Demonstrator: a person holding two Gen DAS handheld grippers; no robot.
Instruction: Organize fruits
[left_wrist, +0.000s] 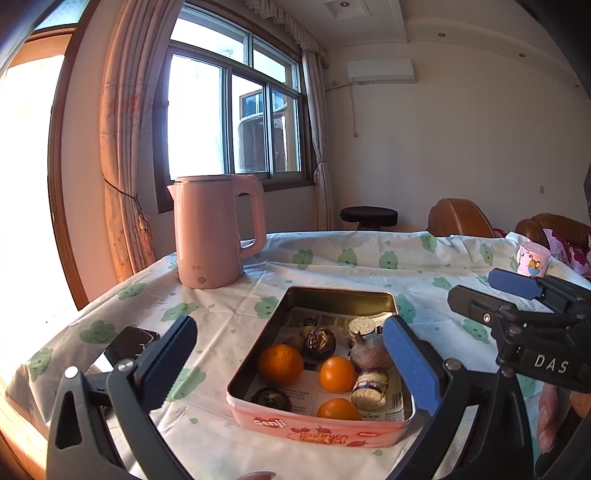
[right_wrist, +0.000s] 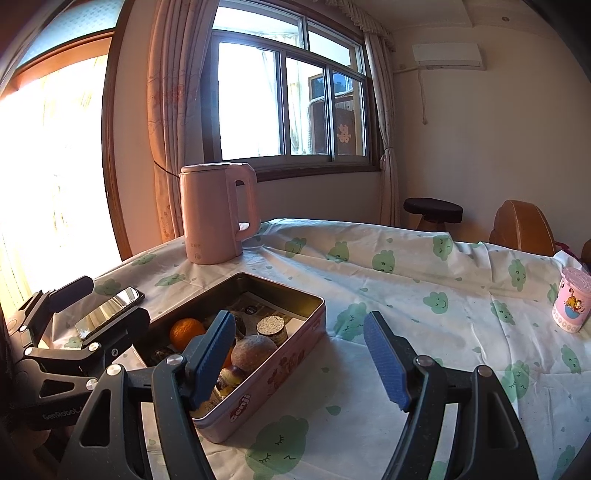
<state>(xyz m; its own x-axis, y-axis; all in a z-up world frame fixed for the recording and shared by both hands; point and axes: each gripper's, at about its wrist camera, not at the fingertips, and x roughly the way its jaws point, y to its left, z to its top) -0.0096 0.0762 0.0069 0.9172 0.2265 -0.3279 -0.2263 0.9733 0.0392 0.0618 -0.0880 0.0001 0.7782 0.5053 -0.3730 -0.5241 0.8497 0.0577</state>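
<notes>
Looking into the tin (left_wrist: 258, 369), I see oranges (left_wrist: 280, 362) mixed with dark fruits and biscuits on paper, all lying in the tin on the table (left_wrist: 332, 266) before the kettle (left_wrist: 218, 229). I judge sorting barely begun. My left gripper (left_wrist: 291, 362) and right gripper (right_wrist: 299, 354) both gape wide, holding nothing.

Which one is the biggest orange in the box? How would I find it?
Find the tall pink kettle on the cloud-patterned tablecloth; in front of it lies an open pink tin. Three orange fruits sit inside. The biggest orange lies on the tin's left side, farthest back of the three, and its skin is dimpled, while the two smaller ones look smooth.
</notes>
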